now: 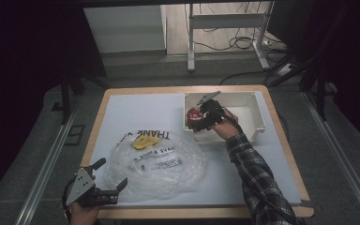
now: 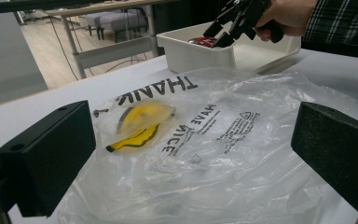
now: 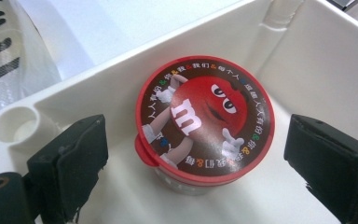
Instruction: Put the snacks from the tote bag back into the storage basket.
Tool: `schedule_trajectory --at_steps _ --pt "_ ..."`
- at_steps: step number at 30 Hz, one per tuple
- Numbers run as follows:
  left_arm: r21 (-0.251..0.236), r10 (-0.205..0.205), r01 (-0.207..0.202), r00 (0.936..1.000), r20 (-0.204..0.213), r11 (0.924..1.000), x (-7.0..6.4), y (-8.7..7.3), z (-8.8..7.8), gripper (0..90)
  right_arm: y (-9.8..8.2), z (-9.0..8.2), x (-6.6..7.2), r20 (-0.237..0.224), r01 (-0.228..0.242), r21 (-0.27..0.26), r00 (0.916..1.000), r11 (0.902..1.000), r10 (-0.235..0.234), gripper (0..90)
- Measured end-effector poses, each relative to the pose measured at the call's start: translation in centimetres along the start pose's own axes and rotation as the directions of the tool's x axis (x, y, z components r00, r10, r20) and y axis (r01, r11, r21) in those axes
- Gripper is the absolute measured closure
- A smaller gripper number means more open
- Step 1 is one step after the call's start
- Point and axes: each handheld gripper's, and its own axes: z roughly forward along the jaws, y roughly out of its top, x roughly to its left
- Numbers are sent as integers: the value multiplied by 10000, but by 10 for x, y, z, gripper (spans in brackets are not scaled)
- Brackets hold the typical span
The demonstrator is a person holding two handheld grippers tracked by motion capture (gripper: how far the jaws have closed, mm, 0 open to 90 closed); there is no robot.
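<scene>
Candy cup (image 3: 205,122), a small round tub with a red rim and a cartoon lid, stands upright in a corner of the white bin (image 3: 307,60). It sits between the two fingers of the right gripper (image 3: 196,163), with a clear gap on each side, so neither pad (image 3: 74,158) touches it. Those fingers stand apart around the cup and grip nothing. In the high view the right gripper (image 1: 205,115) reaches down into the near left part of the bin (image 1: 255,117), and the cup (image 1: 194,114) shows as a red spot just beside it.

The left gripper (image 1: 104,176) rests at the near left edge of the table (image 1: 281,140), its fingers wide apart and closed on nothing. Just ahead of its fingertips lies a crumpled clear plastic bag (image 2: 205,154) with black lettering, and a yellow item (image 2: 142,123) shows inside the bag, farther out between the two fingers. The bag's near edge reaches in between those fingers; whether it touches them I cannot tell.
</scene>
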Motion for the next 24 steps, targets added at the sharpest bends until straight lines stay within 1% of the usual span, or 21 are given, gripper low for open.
schedule_trajectory --at_steps 10,14,20,21,24 --pt "24 25 -25 10000 -11 10000 0 0 0 0 -1 -8 3 27 97 -194 10000 9998 -96 59" --pt "28 27 -27 10000 -1 10000 0 0 0 0 -3 -11 4 12 -15 -296 10000 9996 16 52" --pt "25 28 -28 10000 -2 10000 0 0 0 0 -6 -16 6 1 14 -466 10000 9989 -14 42" --pt "25 31 -31 10000 -2 10000 0 0 0 0 -7 -17 6 -9 -5 -564 10000 9984 4 41" --pt "25 30 -30 10000 -6 10000 0 0 0 0 -8 -19 7 -29 -84 -637 10000 9979 82 40"
